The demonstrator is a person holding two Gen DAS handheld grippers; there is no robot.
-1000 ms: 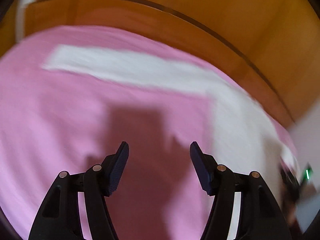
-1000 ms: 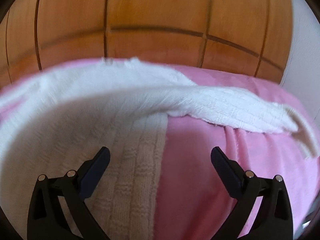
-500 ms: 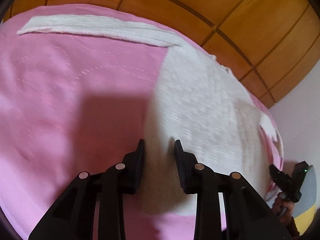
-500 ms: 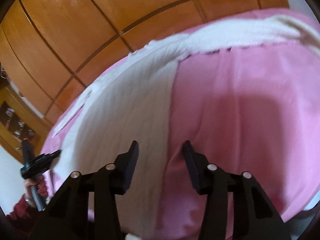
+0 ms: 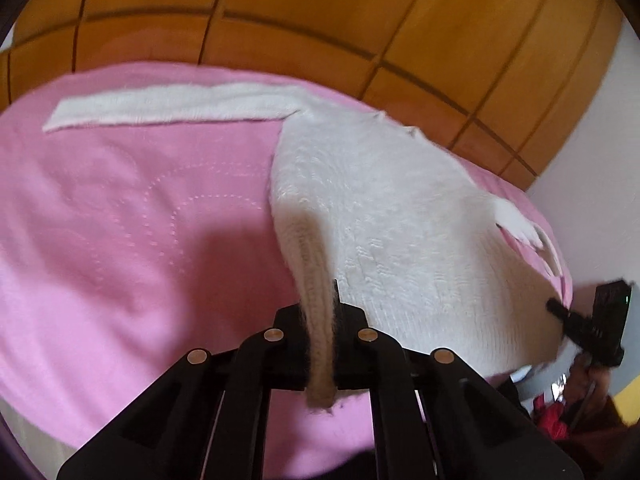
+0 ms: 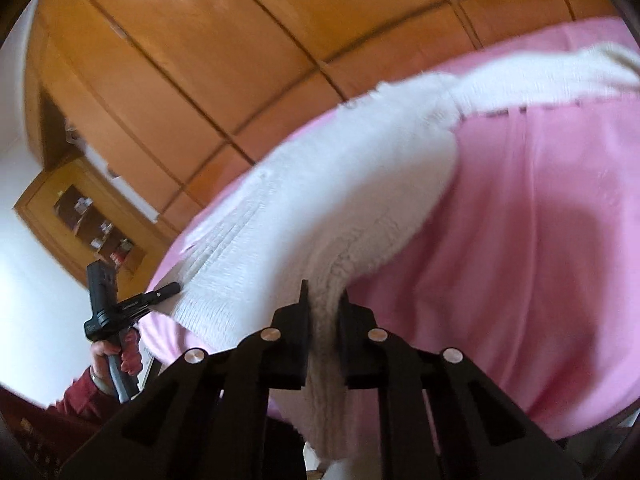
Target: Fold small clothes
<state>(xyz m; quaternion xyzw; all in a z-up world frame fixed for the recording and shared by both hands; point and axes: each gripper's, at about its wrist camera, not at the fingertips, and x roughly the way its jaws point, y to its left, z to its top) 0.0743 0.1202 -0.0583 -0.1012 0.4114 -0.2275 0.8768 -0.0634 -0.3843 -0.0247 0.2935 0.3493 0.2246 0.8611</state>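
Lying spread across a pink quilted bedcover (image 5: 120, 216) is one small white knitted sweater (image 5: 384, 208), fuzzy, with a cable-like pattern down the body and a ribbed hem. One long sleeve (image 5: 168, 106) stretches flat towards the far left; the other sleeve (image 6: 552, 76) runs off to the far right.

Two grippers hold the hem at the near edge of the bed. The left gripper (image 5: 319, 320) has its black jaws pressed together on a bunched strip of ribbed hem, which hangs out below the pads. The right gripper (image 6: 323, 316) pinches the opposite hem corner the same way, the knit gathered into a thick fold between its pads. A second ago both sets of jaws stood wide over the fabric with nothing in them; half a second ago they were narrowing over the sweater's edge; they have just been closing and now clamp the cloth, which lifts slightly off the cover at each corner.

The cover shows stitched dotted curves. Behind the bed stands glossy orange-brown wooden panelling (image 5: 320, 20) divided by dark grooves. A hand in a dark red sleeve (image 6: 86, 394) grips the left tool's handle. A small wooden cabinet (image 6: 80, 220) sits far left.
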